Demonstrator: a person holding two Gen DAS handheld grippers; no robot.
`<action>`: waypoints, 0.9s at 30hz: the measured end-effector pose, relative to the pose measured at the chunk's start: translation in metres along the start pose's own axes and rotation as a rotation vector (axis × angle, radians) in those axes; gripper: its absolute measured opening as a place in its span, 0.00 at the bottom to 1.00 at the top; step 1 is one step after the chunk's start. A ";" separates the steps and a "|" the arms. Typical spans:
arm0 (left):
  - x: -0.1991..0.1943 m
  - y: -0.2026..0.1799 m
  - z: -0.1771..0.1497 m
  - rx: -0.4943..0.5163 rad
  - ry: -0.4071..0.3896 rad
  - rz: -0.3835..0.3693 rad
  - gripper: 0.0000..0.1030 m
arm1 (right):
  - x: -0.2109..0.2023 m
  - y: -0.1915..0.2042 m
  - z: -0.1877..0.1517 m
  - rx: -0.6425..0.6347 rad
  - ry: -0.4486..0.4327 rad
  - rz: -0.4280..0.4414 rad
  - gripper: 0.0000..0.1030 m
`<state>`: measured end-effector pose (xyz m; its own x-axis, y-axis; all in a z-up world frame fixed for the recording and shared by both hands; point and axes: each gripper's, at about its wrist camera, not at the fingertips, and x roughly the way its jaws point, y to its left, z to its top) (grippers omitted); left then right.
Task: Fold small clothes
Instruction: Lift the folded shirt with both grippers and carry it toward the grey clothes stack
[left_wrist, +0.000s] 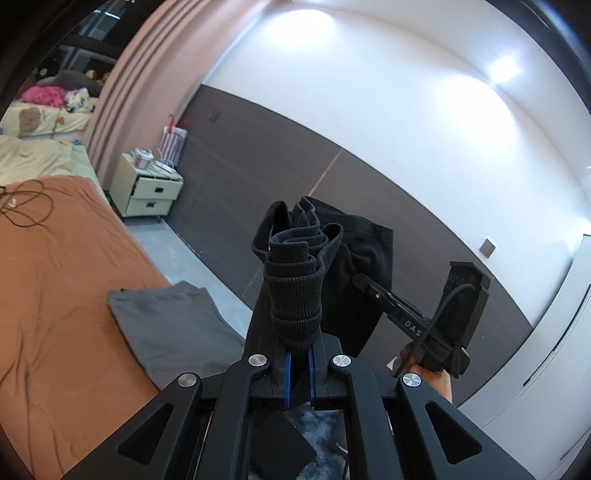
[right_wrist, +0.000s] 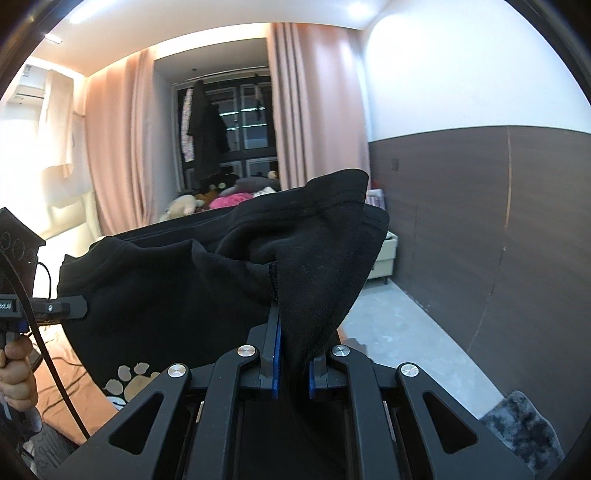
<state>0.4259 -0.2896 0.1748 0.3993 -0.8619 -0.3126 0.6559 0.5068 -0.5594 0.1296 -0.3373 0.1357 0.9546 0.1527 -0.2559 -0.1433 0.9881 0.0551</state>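
Observation:
A black garment (left_wrist: 295, 273) with a ribbed cuff is held up in the air, bunched between the blue pads of my left gripper (left_wrist: 299, 363), which is shut on it. My right gripper (right_wrist: 293, 363) is shut on another part of the same black garment (right_wrist: 229, 273), whose cloth spreads across that view and shows a pale paw print (right_wrist: 129, 380) low down. The right gripper (left_wrist: 373, 291) also appears in the left wrist view, pinching the cloth's right edge, with a hand (left_wrist: 436, 380) below it. The left gripper (right_wrist: 74, 308) is seen at the left of the right wrist view.
An orange bed sheet (left_wrist: 55, 295) lies at the left with a grey folded garment (left_wrist: 170, 325) on its corner and a black cable (left_wrist: 26, 206). A cream nightstand (left_wrist: 147, 188) stands by pink curtains (right_wrist: 114, 147). Dark wall panels (right_wrist: 480, 221) and grey floor (right_wrist: 399, 325) are to the right.

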 end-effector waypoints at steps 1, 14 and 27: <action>0.007 0.000 0.001 -0.002 0.008 -0.002 0.06 | 0.006 0.003 0.002 0.004 0.003 -0.009 0.07; 0.095 0.059 0.013 -0.071 0.092 0.044 0.06 | 0.108 0.045 0.000 0.066 0.093 -0.072 0.07; 0.152 0.132 0.044 -0.128 0.139 0.106 0.06 | 0.232 0.099 0.021 0.104 0.212 -0.096 0.07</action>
<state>0.6012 -0.3529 0.0870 0.3637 -0.8024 -0.4732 0.5249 0.5962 -0.6075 0.3423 -0.2048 0.1025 0.8849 0.0692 -0.4606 -0.0167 0.9930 0.1171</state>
